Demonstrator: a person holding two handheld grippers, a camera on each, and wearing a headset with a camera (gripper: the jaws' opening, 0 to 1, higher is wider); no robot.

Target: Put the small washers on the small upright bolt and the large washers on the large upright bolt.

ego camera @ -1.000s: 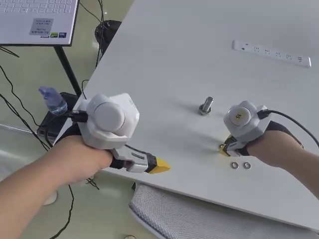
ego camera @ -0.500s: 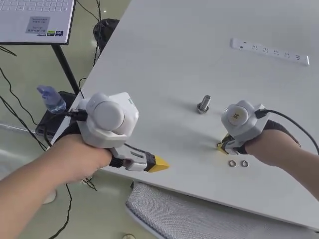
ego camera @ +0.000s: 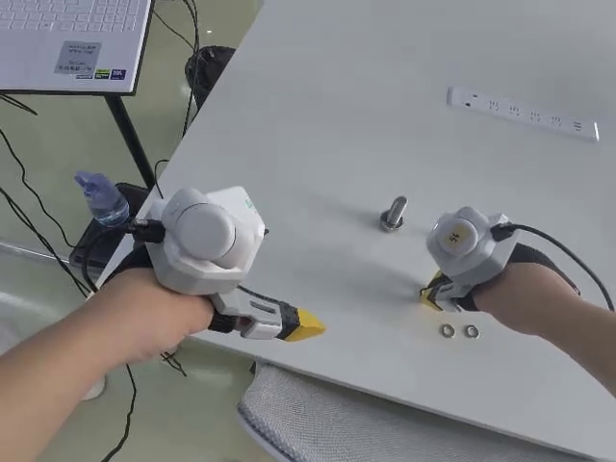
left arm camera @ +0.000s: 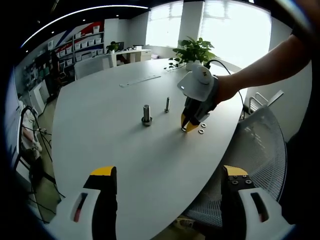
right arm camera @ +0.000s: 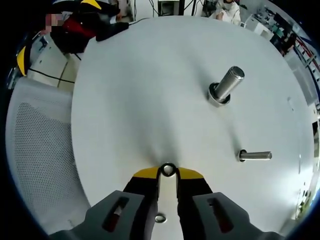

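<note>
left gripper (left arm camera: 169,172) spread, large bolt (left arm camera: 146,115), small bolt (left arm camera: 167,104)

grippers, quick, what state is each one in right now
left gripper: open, jaws wide apart, holding nothing.
right gripper: closed on a washer pinched at its tips.

The table (ego camera: 318,106) is bare between the large bolt (ego camera: 395,214) and the power strip (ego camera: 523,114), so passage there is open. Near the front edge, the right gripper (ego camera: 430,294), pinching a washer (right arm camera: 168,170), and two loose washers (ego camera: 448,331) block the way.
</note>
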